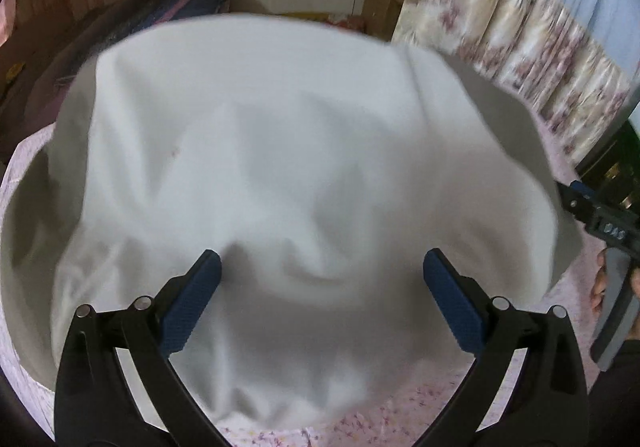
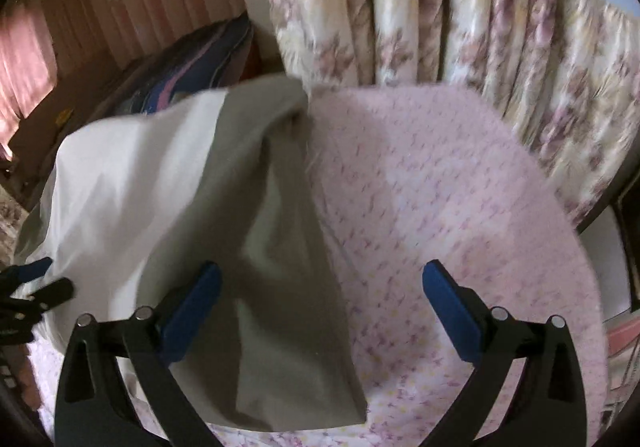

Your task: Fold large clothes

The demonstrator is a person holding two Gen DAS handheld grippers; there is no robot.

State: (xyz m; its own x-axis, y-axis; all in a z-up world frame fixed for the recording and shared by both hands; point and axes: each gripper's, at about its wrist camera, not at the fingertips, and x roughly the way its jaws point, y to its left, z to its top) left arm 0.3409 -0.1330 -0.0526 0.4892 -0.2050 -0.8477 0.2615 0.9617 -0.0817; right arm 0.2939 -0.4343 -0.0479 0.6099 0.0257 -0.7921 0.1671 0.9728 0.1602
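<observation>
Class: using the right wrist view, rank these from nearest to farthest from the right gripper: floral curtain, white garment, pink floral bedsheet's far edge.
From the right gripper:
1. White garment, directly below, leftward.
2. Pink floral bedsheet's far edge, ahead.
3. Floral curtain, behind the bed.

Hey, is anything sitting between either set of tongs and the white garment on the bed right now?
Nothing visible. The left tongs hang open directly over the white garment, no object between. The right tongs are open too, straddling the garment's right edge and the bare pink bedspread.
</observation>
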